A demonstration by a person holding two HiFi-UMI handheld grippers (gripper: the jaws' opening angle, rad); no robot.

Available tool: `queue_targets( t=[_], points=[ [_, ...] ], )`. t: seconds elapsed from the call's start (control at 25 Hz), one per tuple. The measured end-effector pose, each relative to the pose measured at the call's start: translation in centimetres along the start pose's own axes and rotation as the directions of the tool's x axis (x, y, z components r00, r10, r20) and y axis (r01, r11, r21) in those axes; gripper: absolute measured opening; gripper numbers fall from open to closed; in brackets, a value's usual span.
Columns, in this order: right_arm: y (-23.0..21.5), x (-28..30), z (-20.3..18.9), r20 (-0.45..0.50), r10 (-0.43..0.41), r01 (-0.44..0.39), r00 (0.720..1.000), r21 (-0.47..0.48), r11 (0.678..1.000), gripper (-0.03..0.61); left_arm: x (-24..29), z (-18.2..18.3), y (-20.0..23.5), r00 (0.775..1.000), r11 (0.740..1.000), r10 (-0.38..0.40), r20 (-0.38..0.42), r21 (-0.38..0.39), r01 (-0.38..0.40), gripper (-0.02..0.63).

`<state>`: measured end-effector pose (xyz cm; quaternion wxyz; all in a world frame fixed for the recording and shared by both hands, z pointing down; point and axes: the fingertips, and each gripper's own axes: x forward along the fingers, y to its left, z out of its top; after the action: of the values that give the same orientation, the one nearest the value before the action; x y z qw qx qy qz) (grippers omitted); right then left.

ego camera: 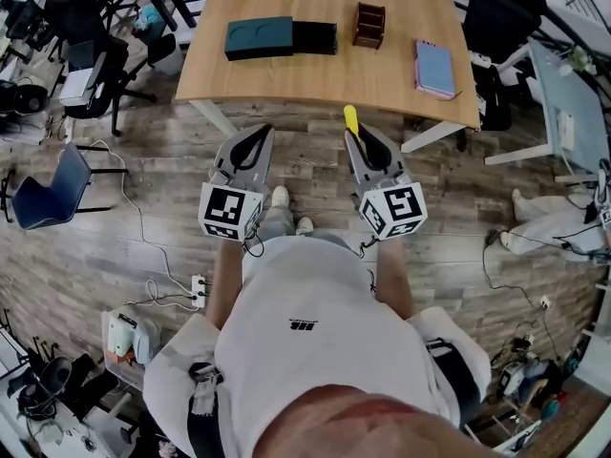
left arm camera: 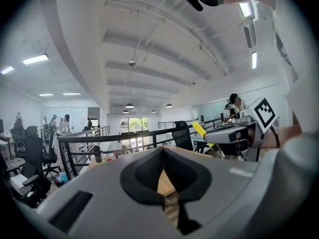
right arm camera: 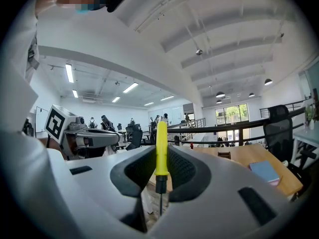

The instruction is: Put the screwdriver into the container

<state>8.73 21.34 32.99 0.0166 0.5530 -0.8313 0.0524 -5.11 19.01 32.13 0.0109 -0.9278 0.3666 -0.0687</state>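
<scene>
One screwdriver [right arm camera: 161,143], one table [ego camera: 325,74], one notebook [ego camera: 434,68]

The screwdriver [right arm camera: 161,151] is seen with a glossy yellow plastic handle and thin metal shaft; the table [ego camera: 325,74] is shown in pale, smooth wood; the floor [ego camera: 458,208] is laid in grained wood planks.

No legible words or numbers, small dark logo [ego camera: 302,324] on the white shirt [ego camera: 286,370] too small to read
</scene>
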Motion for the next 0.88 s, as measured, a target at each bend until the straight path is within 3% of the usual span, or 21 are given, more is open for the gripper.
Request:
queue_targets(
  t=[0.48,0.88],
  points=[
    [-3.2,4.5,-0.3,0.003,-0.013,0.013,1.000,-0.004,1.000,0.060,5.2,-0.6,2.3,1.000,1.000,-0.019,0.005,0.023,0.019,0.012],
    [-7.0,11.7,-0.3,-0.026,-0.031,0.031,0.999,0.001,1.000,0.060,11.9,-1.4,7.5,0.998,0.998,-0.055,-0.018,0.007,0.055,0.012]
  ],
)
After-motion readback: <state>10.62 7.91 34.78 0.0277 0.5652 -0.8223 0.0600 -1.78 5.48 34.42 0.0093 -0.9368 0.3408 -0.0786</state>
